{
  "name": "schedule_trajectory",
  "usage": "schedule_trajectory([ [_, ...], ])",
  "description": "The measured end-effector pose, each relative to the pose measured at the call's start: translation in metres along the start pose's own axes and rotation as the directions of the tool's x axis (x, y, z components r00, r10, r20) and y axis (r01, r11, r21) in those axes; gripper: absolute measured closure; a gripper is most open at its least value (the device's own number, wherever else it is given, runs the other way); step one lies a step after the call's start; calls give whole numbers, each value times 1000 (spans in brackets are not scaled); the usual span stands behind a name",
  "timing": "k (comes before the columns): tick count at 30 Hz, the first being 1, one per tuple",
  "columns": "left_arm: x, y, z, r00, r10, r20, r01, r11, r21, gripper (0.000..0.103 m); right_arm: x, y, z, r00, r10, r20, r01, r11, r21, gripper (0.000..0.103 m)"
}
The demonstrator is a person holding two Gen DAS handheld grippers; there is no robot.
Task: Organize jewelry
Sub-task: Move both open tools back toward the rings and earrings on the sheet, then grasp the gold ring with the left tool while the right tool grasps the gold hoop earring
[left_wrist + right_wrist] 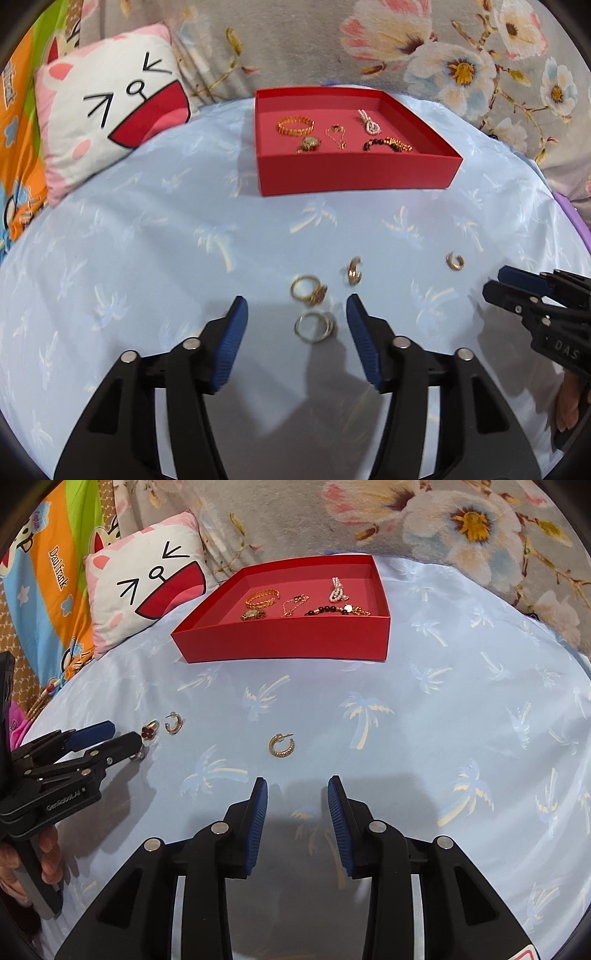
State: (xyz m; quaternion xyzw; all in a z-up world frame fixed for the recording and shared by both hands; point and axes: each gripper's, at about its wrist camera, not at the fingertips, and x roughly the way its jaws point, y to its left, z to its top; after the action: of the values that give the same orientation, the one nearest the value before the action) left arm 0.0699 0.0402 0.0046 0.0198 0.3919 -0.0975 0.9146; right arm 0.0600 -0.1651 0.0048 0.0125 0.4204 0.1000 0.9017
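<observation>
Currently the work lies on a bed covered by a pale blue palm-print sheet [147,221], with a cat-face pillow [110,107] to the far left of the left jaws. Straight ahead of both grippers, well beyond the jaws, stands the red box [354,173]; it already holds a gold bracelet [295,125], a watch [309,144], a fine chain [335,136], a pearl piece [369,120] and a dark beaded bracelet [388,144].

Four small pieces remain loose on the sheet. The left gripper [297,314] has its jaws wide apart, and the silver ring [314,326] lies between them; the gold ring [308,290] with a dark red motif lies just ahead of the tips. One hoop earring [354,271] lies ahead of the right-hand jaw. The right gripper [297,794] likewise has its jaws apart on nothing, with the second hoop earring [281,745] just ahead of the tips.

Judged step: pickup of the remaining small items. The next move likely calls for lowering the left jaws onto the sheet and closing squarely on the silver ring without catching fabric.
</observation>
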Motion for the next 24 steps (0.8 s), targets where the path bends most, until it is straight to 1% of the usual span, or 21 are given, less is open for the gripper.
schedule_trajectory([
  [4,-3,1,-3,1000,-8,0,8,1000,3,42,2,2,-2,1000,2,-5,-2,1000,-3,69],
  [13,6,1,-5,998,-32,-54,32,999,-3,43,4,2,-2,1000,9,-9,-9,1000,-3,69],
  [17,8,-3,-5,998,-16,-63,17,1000,17,44,4,2,-2,1000,10,-10,-10,1000,-3,69],
  [18,9,-4,-4,998,-14,-64,15,1000,26,44,4,2,-2,1000,10,-11,-10,1000,-4,69],
  [20,9,-8,-4,998,-12,-64,15,999,39,49,4,2,-2,1000,10,-11,-10,1000,-4,69],
  [22,10,-11,-4,998,-9,-65,12,998,54,52,4,2,-2,1000,9,-11,-9,1000,-4,69],
  [24,10,-12,-3,998,-8,-64,12,998,63,58,4,2,-2,1000,10,-12,-10,1000,-3,69],
])
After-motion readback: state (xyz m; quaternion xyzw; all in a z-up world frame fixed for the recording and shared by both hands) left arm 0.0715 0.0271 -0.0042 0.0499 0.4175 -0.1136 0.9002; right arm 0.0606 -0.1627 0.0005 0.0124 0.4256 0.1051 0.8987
